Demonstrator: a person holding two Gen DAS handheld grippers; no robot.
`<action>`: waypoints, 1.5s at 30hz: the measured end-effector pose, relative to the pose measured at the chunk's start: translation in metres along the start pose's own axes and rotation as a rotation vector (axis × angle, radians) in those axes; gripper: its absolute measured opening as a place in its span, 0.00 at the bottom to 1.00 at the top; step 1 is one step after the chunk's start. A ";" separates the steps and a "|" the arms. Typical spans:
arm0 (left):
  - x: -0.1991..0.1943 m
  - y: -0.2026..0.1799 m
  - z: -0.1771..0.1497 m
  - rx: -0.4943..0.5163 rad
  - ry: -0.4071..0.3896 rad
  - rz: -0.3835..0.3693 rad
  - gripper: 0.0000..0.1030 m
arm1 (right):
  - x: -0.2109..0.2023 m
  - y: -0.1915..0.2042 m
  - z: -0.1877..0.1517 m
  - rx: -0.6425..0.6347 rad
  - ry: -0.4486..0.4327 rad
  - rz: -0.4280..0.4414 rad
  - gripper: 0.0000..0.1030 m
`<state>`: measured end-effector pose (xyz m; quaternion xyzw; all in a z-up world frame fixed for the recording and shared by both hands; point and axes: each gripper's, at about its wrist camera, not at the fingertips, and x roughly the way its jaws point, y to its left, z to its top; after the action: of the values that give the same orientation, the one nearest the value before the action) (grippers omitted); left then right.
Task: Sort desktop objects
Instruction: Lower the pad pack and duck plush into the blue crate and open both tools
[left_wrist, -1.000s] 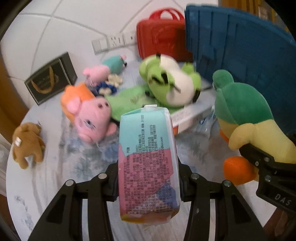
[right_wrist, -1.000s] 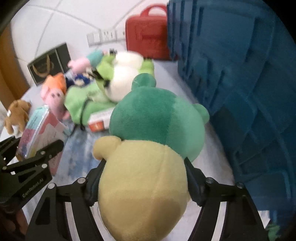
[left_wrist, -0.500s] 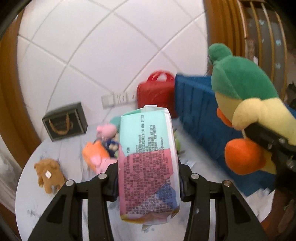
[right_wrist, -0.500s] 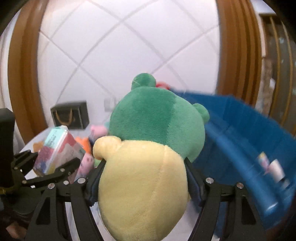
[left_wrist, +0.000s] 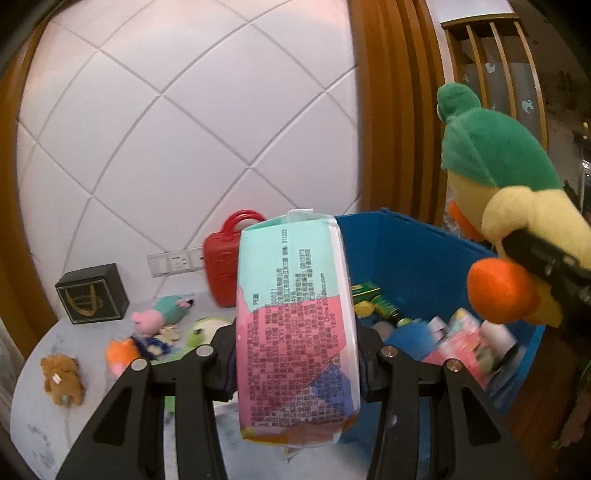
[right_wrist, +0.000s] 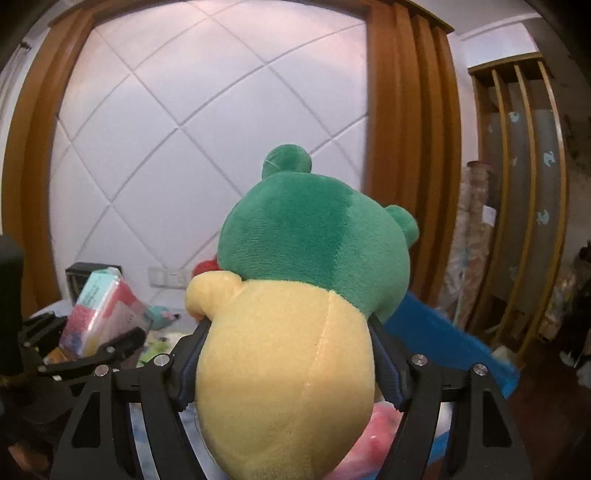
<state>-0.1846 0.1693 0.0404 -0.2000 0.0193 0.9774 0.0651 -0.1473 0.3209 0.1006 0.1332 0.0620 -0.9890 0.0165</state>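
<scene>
Gripping: left tongs (left_wrist: 295, 354) clamp tissue pack (left_wrist: 295, 325), long axis forward | right tongs (right_wrist: 284, 365) clamp plush duck (right_wrist: 295, 306), head forward

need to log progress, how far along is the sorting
Done: the blue bin already holds several packets and small items. In hand: the left gripper clamps a tissue pack, the right gripper a green-and-yellow plush. Left: the brown bear, pink pig plush and others on the table.

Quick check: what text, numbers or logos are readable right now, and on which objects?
"311222": top right of the tissue pack held by the left gripper.
Other print on that pack: too small to read.
Gold emblem on the black box: no legible words.
Green and yellow plush: no text.
</scene>
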 end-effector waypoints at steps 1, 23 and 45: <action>0.004 -0.018 0.004 -0.001 0.006 0.000 0.44 | 0.001 -0.016 0.000 -0.009 0.004 0.001 0.73; 0.082 -0.199 0.018 0.038 0.181 0.117 0.75 | 0.096 -0.206 -0.058 -0.011 0.186 0.063 1.00; 0.042 -0.180 0.017 0.023 0.120 0.137 0.84 | 0.051 -0.194 -0.050 0.002 0.163 0.074 1.00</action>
<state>-0.2055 0.3538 0.0378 -0.2555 0.0481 0.9656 -0.0006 -0.1933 0.5187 0.0620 0.2157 0.0570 -0.9736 0.0479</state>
